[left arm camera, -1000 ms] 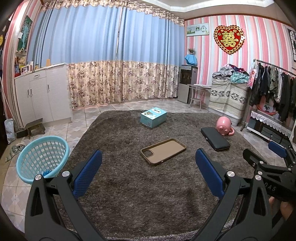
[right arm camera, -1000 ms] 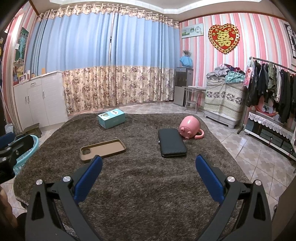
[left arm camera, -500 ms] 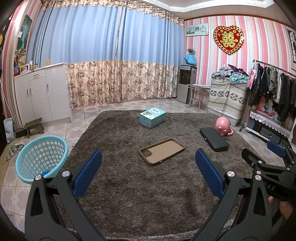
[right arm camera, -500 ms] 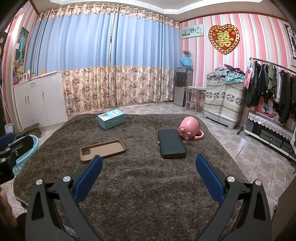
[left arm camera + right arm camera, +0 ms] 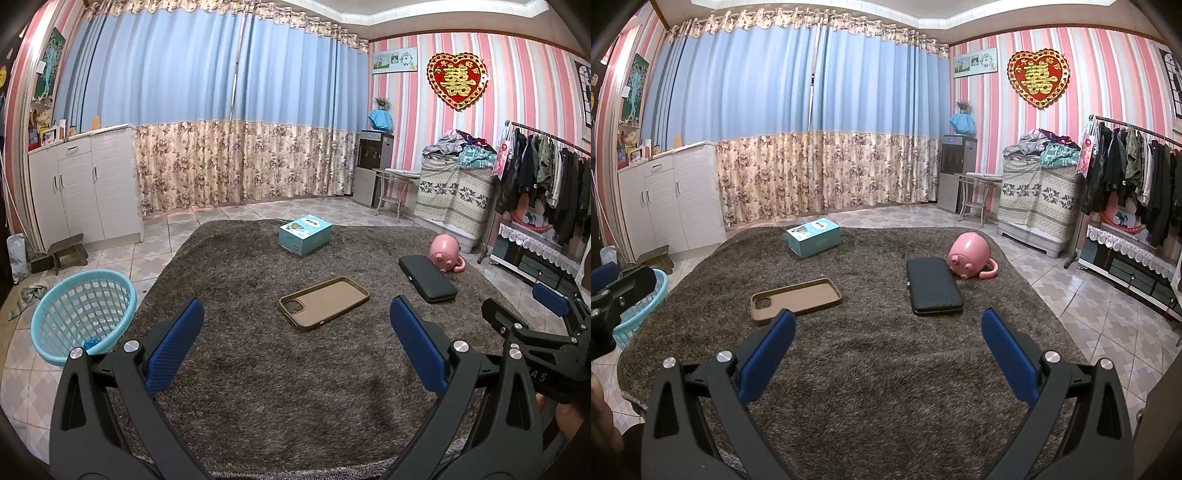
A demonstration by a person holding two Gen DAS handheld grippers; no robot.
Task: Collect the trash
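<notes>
Left gripper [image 5: 295, 339]: blue-padded jaws spread wide, empty, above near edge of shaggy brown-grey rug [image 5: 258, 398].
Right gripper [image 5: 888, 341]: jaws released wide, empty, over same near edge.
Tan rubber phone case [image 5: 324, 302]: flat, mid-rug.
Black woven rectangular case [image 5: 933, 285]: right of centre, touching tipped pink pig-face mug [image 5: 969, 254].
Teal cardboard box [image 5: 304, 234]: far edge.
Light-blue plastic mesh basket [image 5: 83, 314]: on tiles, off left edge.

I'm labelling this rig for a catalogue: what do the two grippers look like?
Both match: the left gripper and right gripper have angular black frames with triangular cutouts, silver round bolts at the joints, and ribbed blue pads lining the fingers. White lettering marks the right gripper's black body, seen from the left camera. No cables or sleeves are visible.
</notes>
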